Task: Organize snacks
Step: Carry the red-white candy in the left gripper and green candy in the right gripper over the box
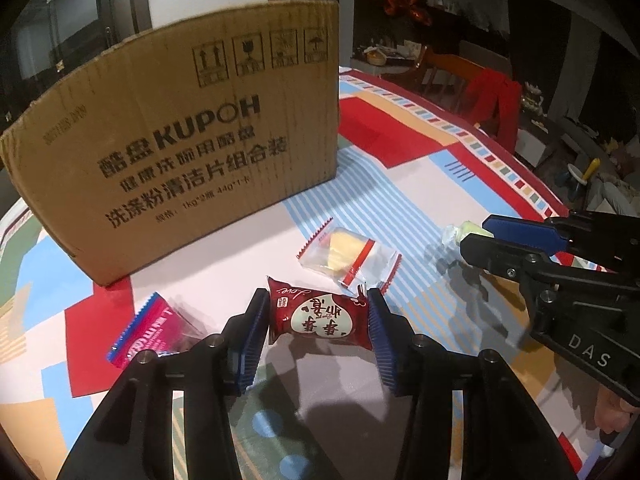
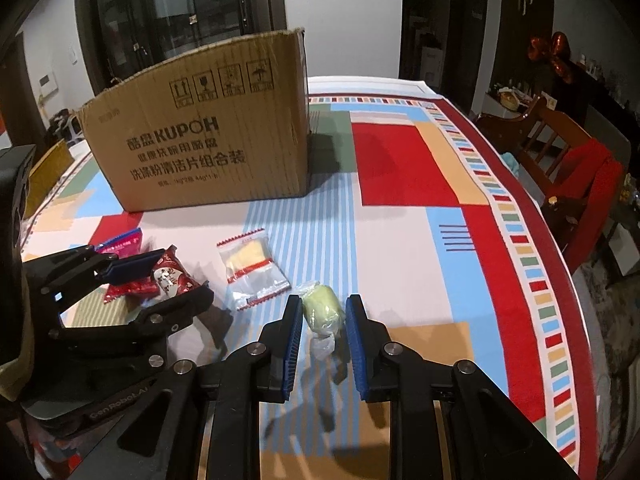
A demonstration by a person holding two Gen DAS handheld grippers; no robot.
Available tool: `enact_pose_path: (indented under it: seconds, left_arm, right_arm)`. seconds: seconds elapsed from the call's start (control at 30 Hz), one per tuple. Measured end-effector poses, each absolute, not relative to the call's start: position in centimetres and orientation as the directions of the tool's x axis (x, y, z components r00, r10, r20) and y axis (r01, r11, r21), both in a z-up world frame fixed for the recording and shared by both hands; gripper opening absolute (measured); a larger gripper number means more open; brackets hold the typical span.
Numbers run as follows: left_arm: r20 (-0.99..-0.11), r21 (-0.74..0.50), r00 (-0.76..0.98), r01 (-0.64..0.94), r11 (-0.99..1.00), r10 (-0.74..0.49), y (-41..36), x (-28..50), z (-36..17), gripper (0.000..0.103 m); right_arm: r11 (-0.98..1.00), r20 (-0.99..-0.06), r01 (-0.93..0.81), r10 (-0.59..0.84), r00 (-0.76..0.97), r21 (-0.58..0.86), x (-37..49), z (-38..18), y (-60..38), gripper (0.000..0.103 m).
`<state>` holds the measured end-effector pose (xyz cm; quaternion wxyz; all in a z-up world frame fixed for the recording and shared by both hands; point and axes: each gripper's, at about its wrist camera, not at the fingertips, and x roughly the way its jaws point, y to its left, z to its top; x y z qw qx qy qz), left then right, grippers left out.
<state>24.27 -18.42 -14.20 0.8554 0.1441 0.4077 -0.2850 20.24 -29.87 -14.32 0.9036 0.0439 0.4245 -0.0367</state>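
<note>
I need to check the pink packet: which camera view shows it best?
The left wrist view: the pink packet lies near and large beside the left claw. In the right wrist view only its top edge shows, small, behind that claw's finger.

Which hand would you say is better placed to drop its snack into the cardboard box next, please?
Probably the left. The left gripper is shut on the red snack packet, nearer the cardboard box. The right gripper holds the green wrapped sweet farther out.
</note>
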Motion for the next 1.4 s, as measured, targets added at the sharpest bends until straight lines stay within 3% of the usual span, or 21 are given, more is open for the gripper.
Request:
enact_pose_path:
  seconds: [1.4]
  left_arm:
    - [-0.670, -0.014, 0.662, 0.441, 0.897, -0.336, -12.7, 24.9, -4.8, 0.047]
  right_arm:
    - [1.000, -0.627, 0.024, -0.015, 0.779, 0.006, 21.5, -4.8, -26.2, 0.024]
